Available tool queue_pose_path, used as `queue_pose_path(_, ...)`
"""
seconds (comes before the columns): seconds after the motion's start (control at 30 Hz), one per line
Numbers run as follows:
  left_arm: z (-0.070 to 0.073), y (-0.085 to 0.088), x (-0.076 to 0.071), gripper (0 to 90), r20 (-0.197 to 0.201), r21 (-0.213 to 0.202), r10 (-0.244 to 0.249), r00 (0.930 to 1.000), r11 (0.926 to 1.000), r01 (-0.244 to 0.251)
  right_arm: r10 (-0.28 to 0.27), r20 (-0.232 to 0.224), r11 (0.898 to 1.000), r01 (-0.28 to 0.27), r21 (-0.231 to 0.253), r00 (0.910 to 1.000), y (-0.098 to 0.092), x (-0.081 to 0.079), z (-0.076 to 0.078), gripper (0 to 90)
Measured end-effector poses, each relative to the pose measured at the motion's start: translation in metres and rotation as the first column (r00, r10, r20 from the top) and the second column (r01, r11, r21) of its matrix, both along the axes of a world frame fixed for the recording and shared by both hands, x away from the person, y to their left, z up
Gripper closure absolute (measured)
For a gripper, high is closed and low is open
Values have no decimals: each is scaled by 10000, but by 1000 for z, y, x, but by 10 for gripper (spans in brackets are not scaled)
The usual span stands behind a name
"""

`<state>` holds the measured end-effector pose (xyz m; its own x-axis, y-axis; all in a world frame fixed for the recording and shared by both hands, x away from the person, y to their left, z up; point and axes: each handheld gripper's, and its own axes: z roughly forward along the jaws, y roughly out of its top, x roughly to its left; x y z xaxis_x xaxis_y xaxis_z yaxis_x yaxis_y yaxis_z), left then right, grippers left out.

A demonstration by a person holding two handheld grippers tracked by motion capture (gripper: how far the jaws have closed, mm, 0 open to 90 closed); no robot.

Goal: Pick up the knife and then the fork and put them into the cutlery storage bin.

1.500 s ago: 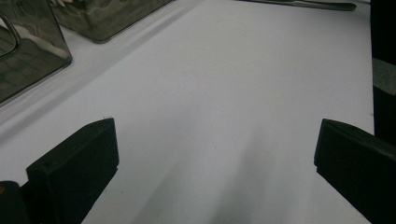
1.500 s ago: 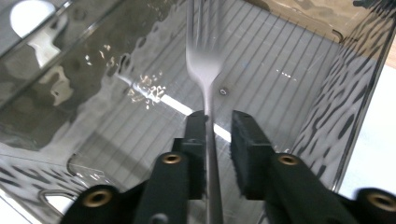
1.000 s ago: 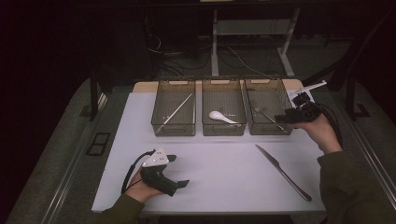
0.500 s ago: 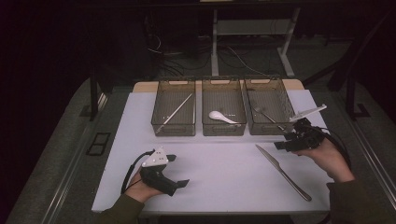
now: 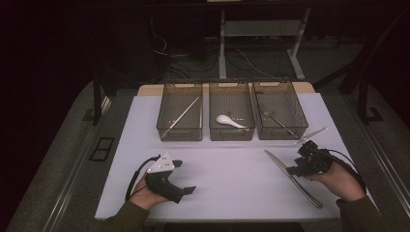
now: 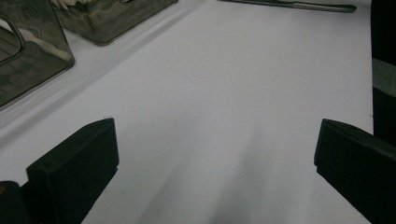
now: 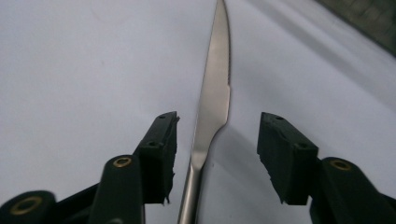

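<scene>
**Right gripper straddling knife, not clamped yet**

On the white table (image 5: 227,174), near its right front, the knife (image 5: 291,177) lies flat and diagonal, tip toward the trays. Right gripper (image 5: 303,163) sits low over it. In the right gripper view the knife (image 7: 210,116) runs between the two jaws, closer to the left one, gap visible on both sides. Jaws have just been closing in around it, pads not on the metal. Right gripper (image 7: 217,154) counts as parted, nothing gripped.

Left gripper (image 5: 181,178) rests on the table at front left, jaws wide apart over bare surface (image 6: 219,116), holding nothing.

Behind: three trays in a row. Left tray (image 5: 179,132) has a long thin utensil, middle tray (image 5: 231,134) a white spoon (image 5: 229,121), right tray (image 5: 283,133) a fork (image 5: 275,118).
</scene>
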<state>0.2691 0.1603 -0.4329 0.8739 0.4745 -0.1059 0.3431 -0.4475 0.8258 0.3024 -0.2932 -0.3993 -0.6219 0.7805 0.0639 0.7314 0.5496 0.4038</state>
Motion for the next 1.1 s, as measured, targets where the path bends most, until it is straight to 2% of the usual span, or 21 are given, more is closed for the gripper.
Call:
queue_pose_path(0.27, 0, 0, 0, 0, 28, -20, -2, 10000, 10000, 2, 194, -924, 9981, -246, -562, 9955, 3, -7, -12, 619)
queue_pose_path(0.47, 0, 0, 0, 0, 17, -53, 13, 10000, 10000, -13, 431, -1388, 9942, -561, -914, 9894, 5, -11, -17, 702)
queue_pose_path(0.63, 0, -1, 0, 0, 3, -57, 16, 10000, 10000, -16, 422, -1473, 9866, -645, -1501, 9882, 10, -12, -20, 739)
queue_pose_path(0.93, -1, -1, 0, 0, -1, 63, -48, 10000, 10000, 48, 350, -1829, 9808, -689, -1826, 9825, 16, -7, -21, 756)
queue_pose_path(1.1, -1, -2, 0, 0, -11, 65, -55, 10000, 10000, 55, 592, -1788, 9705, -985, -2200, 9821, 21, -7, -20, 796)
